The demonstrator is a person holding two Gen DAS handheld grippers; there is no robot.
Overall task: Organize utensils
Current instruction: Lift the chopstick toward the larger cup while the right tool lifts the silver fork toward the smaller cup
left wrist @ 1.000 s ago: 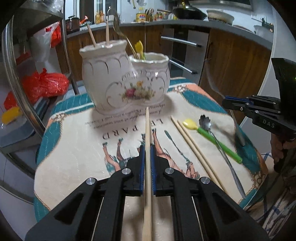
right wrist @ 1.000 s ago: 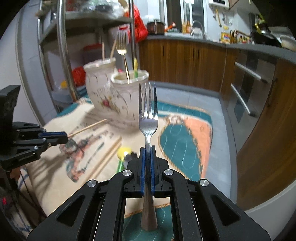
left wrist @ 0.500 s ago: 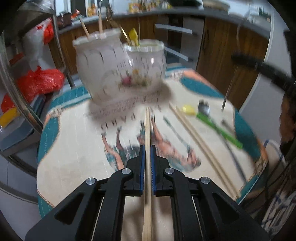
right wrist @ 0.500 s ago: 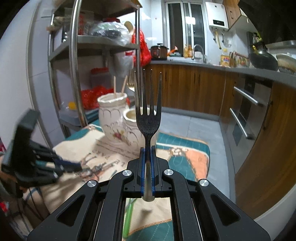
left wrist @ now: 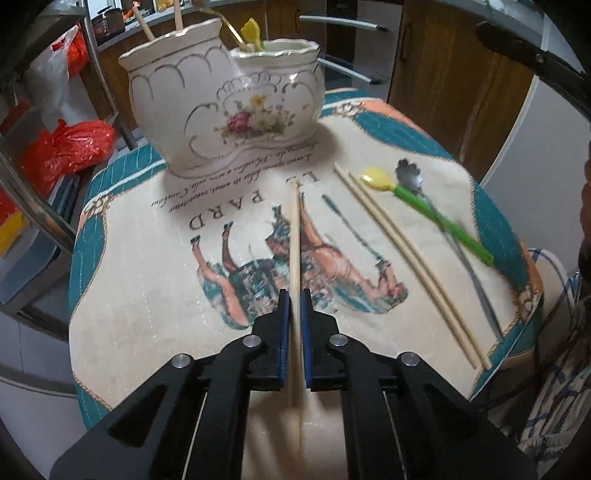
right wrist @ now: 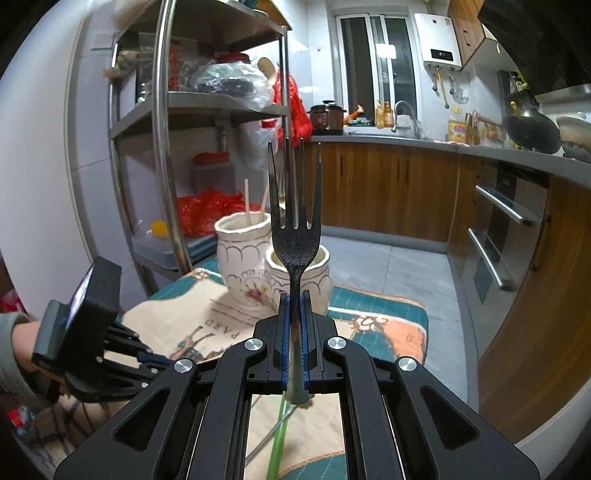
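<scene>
At the far left of the left wrist view, red plastic bags [left wrist: 62, 147] are seen on a steel shelf rack [left wrist: 33, 206] beside the table. On the printed cloth with teal border and horse picture [left wrist: 147, 280], a white ceramic two-compartment utensil holder with a flower motif [left wrist: 225, 107] is stood at the far side; two wooden sticks [left wrist: 177, 14] are seen in its taller left compartment, and a yellow-tipped utensil [left wrist: 251, 31] with a thin metal handle in the lower right compartment. The left gripper [left wrist: 294, 299] is clamped narrowly on a single pale wooden chopstick [left wrist: 294, 236], which is pointed toward the holder above the cloth. To the right, a pair of pale wooden chopsticks [left wrist: 406, 266] is laid side by side on the cloth; just right of them a yellow-bowled spoon with green handle [left wrist: 424, 206] is crossed over a metal spoon with flower-shaped bowl [left wrist: 409, 175]. In the right wrist view, the right gripper [right wrist: 294, 295] is closed on the handle of a dark metal four-tined fork [right wrist: 294, 236], held upright, near side of the holder [right wrist: 243, 258]. The left gripper [right wrist: 155, 360] is seen at lower left, low over the cloth.
</scene>
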